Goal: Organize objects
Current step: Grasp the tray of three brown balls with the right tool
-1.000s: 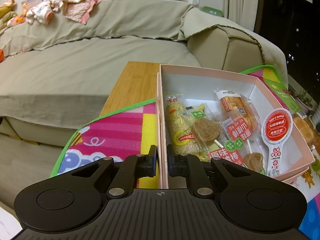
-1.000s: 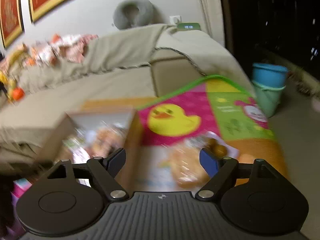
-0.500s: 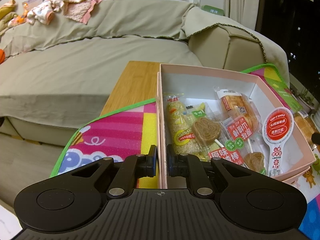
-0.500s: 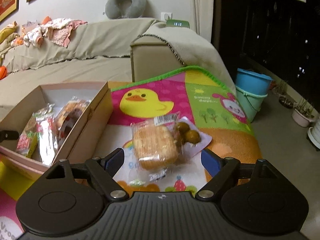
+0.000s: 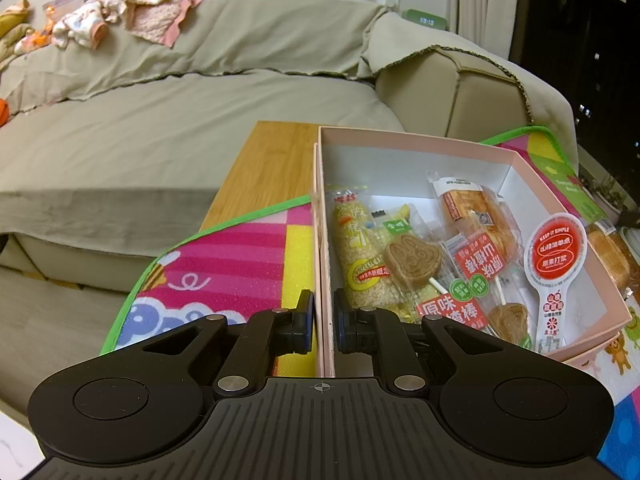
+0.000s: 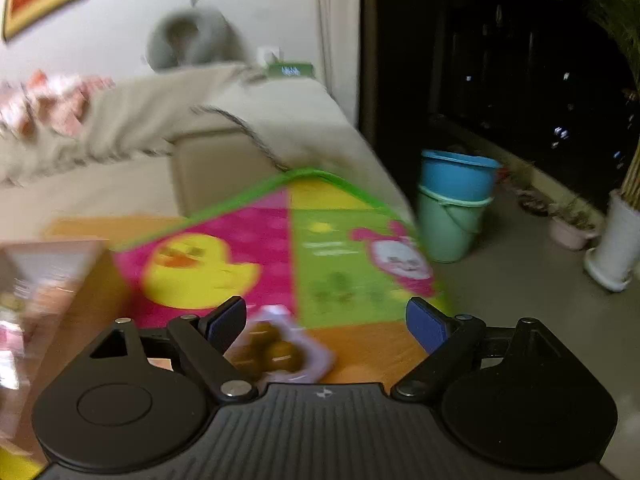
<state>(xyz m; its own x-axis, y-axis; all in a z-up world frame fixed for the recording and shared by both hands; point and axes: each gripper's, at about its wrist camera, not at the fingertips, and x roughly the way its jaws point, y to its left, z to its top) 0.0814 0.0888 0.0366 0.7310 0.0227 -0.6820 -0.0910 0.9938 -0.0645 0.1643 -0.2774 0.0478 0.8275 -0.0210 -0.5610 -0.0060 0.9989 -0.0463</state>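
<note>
Box (image 5: 520, 160) long axis runs away | left claw (image 5: 323, 326) clamps wall | right claw (image 6: 326, 322) spread

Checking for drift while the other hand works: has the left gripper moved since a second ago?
No. The left gripper stays clamped on the box wall, framed the same against the sofa.

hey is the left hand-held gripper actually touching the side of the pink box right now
Touching. In the left wrist view, the left hand-held gripper has its two pads closed on the pink box wall, one outside and one inside, with no gap visible.
</note>
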